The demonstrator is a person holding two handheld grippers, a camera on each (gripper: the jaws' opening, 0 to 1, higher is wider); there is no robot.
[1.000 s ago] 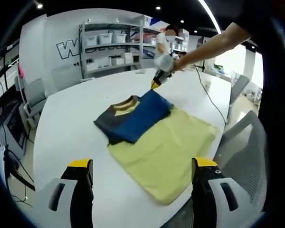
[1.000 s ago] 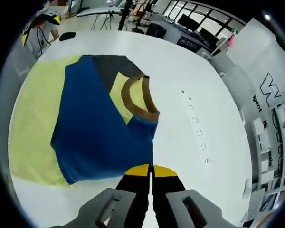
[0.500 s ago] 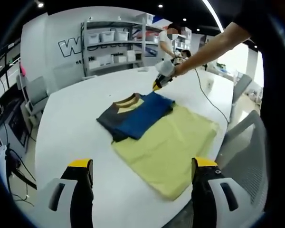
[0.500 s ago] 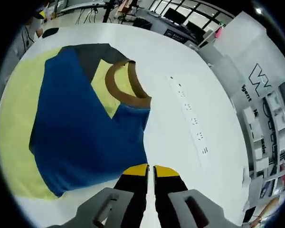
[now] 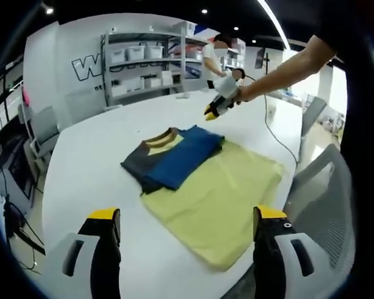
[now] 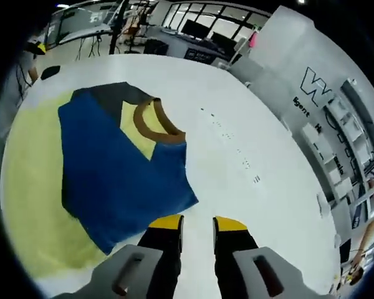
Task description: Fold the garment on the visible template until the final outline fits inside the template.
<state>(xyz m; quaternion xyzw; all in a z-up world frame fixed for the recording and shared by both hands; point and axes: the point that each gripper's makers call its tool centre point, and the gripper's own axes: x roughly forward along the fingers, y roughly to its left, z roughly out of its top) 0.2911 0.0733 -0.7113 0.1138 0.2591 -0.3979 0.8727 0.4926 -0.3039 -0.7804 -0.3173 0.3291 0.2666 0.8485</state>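
The folded garment (image 5: 172, 154), blue over dark grey with a brown collar, lies on the far part of the yellow template (image 5: 219, 195), which lies flat on the white surface (image 5: 93, 168). The right claw (image 6: 196, 222) hovers just past the garment's blue edge, jaws slightly apart and holding nothing. The left claw (image 5: 182, 215) sits at the template's near side, jaws spread wide and empty.

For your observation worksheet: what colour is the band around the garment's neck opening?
The collar band is brown, clearest in the right gripper view.
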